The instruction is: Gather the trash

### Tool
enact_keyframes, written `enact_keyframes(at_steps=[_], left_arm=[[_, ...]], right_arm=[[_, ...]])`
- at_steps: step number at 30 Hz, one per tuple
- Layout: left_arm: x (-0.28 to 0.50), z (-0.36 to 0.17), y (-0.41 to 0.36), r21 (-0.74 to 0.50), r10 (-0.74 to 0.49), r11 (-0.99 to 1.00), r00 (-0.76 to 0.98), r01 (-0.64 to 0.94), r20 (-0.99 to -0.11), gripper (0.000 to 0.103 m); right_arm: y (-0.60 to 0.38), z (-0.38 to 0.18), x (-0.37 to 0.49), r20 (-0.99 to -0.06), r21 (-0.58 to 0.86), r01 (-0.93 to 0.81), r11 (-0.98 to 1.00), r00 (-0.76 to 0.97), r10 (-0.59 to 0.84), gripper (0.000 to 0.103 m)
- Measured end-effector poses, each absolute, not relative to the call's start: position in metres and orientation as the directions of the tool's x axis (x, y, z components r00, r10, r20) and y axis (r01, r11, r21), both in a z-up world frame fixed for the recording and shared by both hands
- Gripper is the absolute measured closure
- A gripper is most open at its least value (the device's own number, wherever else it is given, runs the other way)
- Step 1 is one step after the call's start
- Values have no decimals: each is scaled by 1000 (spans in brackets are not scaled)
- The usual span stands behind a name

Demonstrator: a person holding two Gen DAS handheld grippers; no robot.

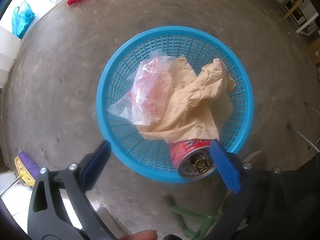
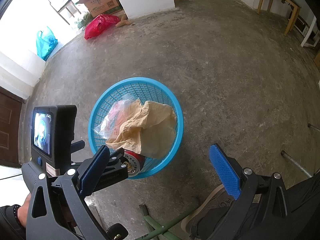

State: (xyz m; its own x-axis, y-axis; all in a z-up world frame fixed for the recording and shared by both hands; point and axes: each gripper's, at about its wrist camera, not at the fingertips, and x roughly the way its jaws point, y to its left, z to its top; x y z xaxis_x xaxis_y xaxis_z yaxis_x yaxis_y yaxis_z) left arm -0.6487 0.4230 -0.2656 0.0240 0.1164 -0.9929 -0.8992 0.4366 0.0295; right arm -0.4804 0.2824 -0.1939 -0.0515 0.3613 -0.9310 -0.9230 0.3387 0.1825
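Left wrist view had the left gripper (image 1: 160, 164) spread wide over the blue basket (image 1: 248, 92) on the concrete floor (image 1: 60, 80), red can (image 1: 192, 158) lying inside beside its right finger under crumpled tan paper (image 1: 192, 104) and a clear bag (image 1: 144, 88), right gripper (image 2: 160, 170) also wide apart, empty.

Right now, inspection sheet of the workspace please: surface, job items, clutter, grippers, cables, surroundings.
Surface: bare concrete floor, stained.
Job's things: blue basket on the floor, holding a clear plastic bag, crumpled tan paper and a red can lying at the near rim, open end toward the camera.
Clutter: red bag, blue bag and cardboard box by the far wall.
Grippers: left gripper open over the basket's near rim; right gripper open, empty.
Cables: nothing seen.
Surroundings: broom, wooden table, green frame, person's shoe.
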Motion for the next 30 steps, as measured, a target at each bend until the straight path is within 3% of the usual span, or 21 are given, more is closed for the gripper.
enact_keyframes(at_steps=[30], left_arm=[[-648,-273,419,19,98,440,27,-898,-995,8]], right_arm=[[282,-195,-480,-931,183,-923,340,-52,360,6]])
